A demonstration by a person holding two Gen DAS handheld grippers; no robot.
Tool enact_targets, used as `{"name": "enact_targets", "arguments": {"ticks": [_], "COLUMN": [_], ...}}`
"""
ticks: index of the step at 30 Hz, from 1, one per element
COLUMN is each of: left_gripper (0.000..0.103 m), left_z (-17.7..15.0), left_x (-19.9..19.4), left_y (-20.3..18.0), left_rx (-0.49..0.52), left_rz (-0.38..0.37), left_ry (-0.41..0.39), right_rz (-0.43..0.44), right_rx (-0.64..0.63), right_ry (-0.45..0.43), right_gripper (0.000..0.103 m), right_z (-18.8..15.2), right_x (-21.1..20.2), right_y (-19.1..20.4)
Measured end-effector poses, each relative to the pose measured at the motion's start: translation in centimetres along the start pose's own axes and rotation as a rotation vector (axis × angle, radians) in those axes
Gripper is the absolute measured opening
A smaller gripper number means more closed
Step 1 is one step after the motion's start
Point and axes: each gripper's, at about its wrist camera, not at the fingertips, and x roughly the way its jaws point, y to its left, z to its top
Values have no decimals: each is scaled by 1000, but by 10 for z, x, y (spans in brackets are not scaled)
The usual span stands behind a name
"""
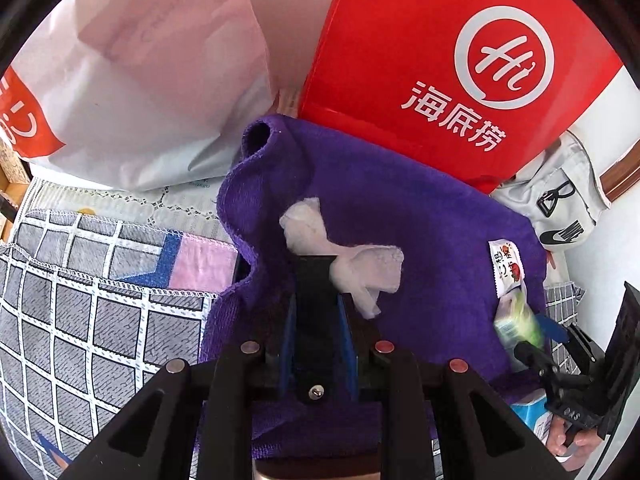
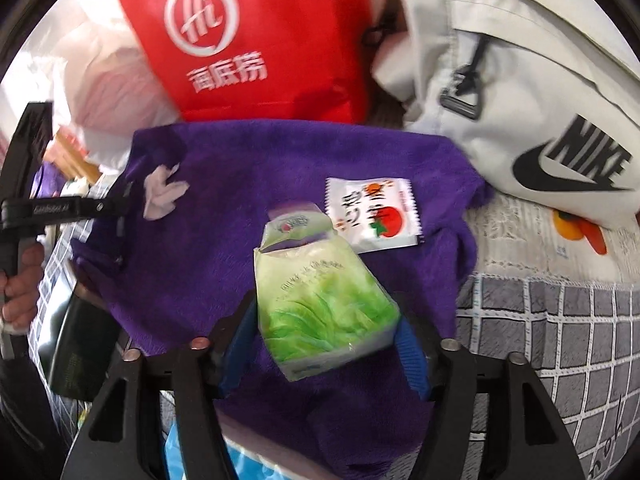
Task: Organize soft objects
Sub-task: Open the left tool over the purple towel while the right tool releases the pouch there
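Right gripper [image 2: 324,344] stands wide, its blue pads either side of the green tissue pack [image 2: 320,304] but seemingly not pressing it; the pack lies on the purple towel [image 2: 208,248] beside a small sachet [image 2: 372,212]. Left gripper [image 1: 316,300] is narrow, and whether it pinches the white tissue [image 1: 344,264] at its tips cannot be told. Laying items on the towel seems underway; next, the hands likely withdraw cleanly.

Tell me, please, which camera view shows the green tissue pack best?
The right wrist view: the green tissue pack fills the centre, lying on the purple towel between the right gripper fingers, printed face visible. The left wrist view shows it only small and blurred near the right edge, partly hidden by that gripper.
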Motion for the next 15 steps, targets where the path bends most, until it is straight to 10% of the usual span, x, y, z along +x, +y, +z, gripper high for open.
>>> {"name": "enact_targets", "arguments": {"ticks": [4,15], "left_gripper": [43,44], "left_z": [0,-28], "left_x": [-5,-76], "left_y": [0,-1], "left_rx": [0,53], "left_rz": [-11,-4], "left_ry": [-7,-166], "right_rz": [-15,14], "right_rx": [-28,-44], "right_ry": [-39,-185], "right_gripper": [83,83], "right_z": [3,-15], "right_x": [-12,-79], "right_y": [7,45]}}
